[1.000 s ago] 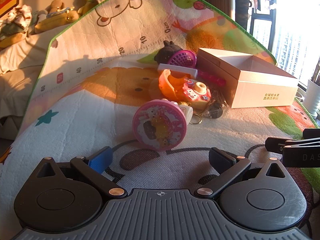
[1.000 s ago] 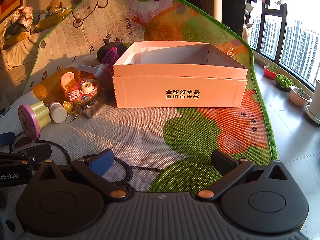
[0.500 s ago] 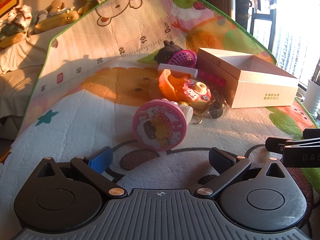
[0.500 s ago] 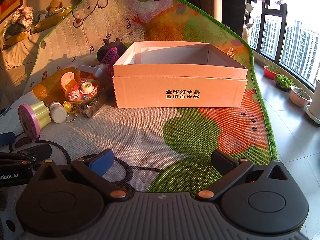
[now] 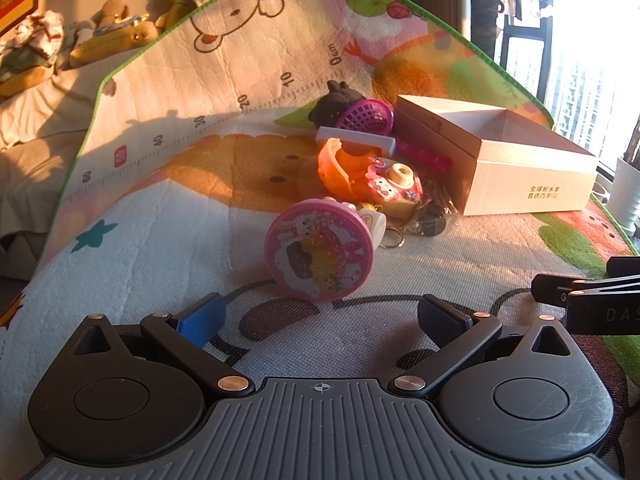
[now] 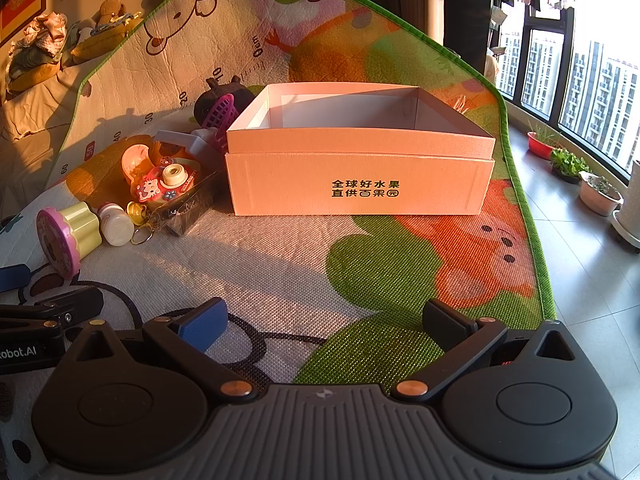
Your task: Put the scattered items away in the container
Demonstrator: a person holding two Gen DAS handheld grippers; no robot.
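Observation:
An open white cardboard box (image 6: 360, 176) stands on the play mat; it also shows in the left wrist view (image 5: 520, 168). Left of it lies a heap of toys: a pink round-lidded tub (image 5: 320, 256) (image 6: 66, 238), a small white bottle (image 6: 117, 224), a toy camera (image 5: 394, 188) (image 6: 168, 184), an orange shell (image 5: 340, 164), a purple basket (image 5: 366, 116) (image 6: 220, 116) and a dark plush (image 5: 336, 102). My left gripper (image 5: 320, 316) is open and empty, just short of the tub. My right gripper (image 6: 324, 320) is open and empty, in front of the box.
The cartoon play mat (image 6: 400, 264) curls up against a sofa at the back. Bare floor tiles (image 6: 580, 256) and plant pots (image 6: 600, 196) lie to the right by the window. A key ring (image 5: 392, 238) and a clear bag (image 5: 432, 216) lie among the toys.

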